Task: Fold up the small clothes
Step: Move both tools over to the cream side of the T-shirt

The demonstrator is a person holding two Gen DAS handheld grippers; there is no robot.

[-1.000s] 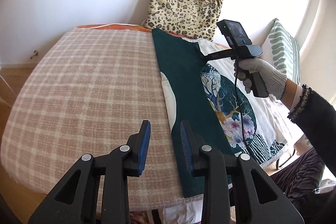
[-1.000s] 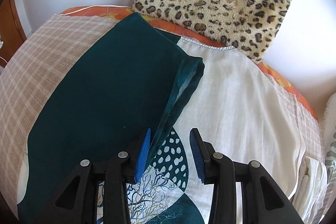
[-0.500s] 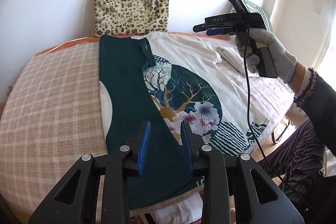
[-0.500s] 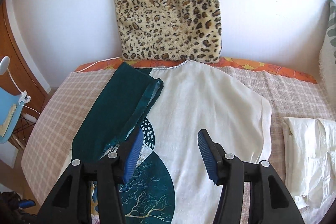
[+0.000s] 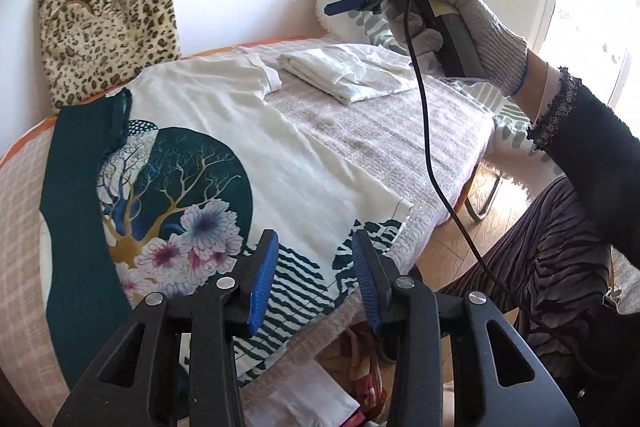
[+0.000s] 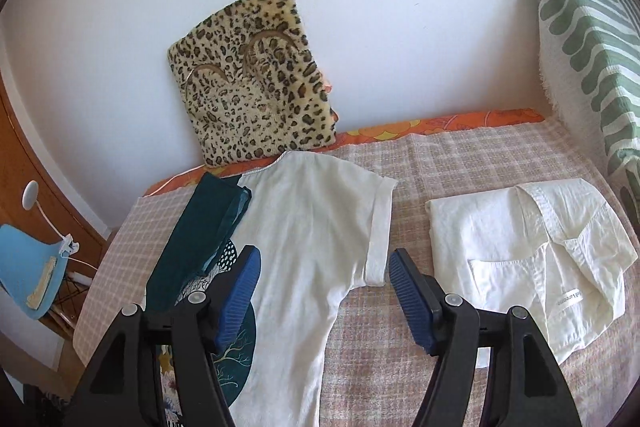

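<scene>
1. Printed top [image 5: 280, 163] spread flat on the checked bed cover [image 5: 380, 131], its dark green side already folded in over the tree-and-flower print, probably to narrow the body before the next fold.
2. Opposite white sleeve [image 6: 376, 223] lying out flat and unfolded, so likely the next part to bring in.
3. Left tongs [image 5: 314, 275] released, jaws having just been opening, nothing between the pads; hovering above the striped hem near the bed's edge, seemingly placed to take the lower corner.
4. Right tongs [image 6: 324, 301] likewise released and just been opening wider, empty; poised above the white sleeve, apart from the cloth. Seen from the left wrist view, held high in a gloved hand [image 5: 460, 23], well clear of the bed.
5. Folded white shirt [image 6: 532, 263] set aside just beside the top, likely a finished piece kept out of the working area.
6. Leopard cushion [image 6: 256, 79] and green striped pillow [image 6: 588, 43] propped against the wall, off the folding area.
7. No containers in view; nothing boxed or basketed.
</scene>
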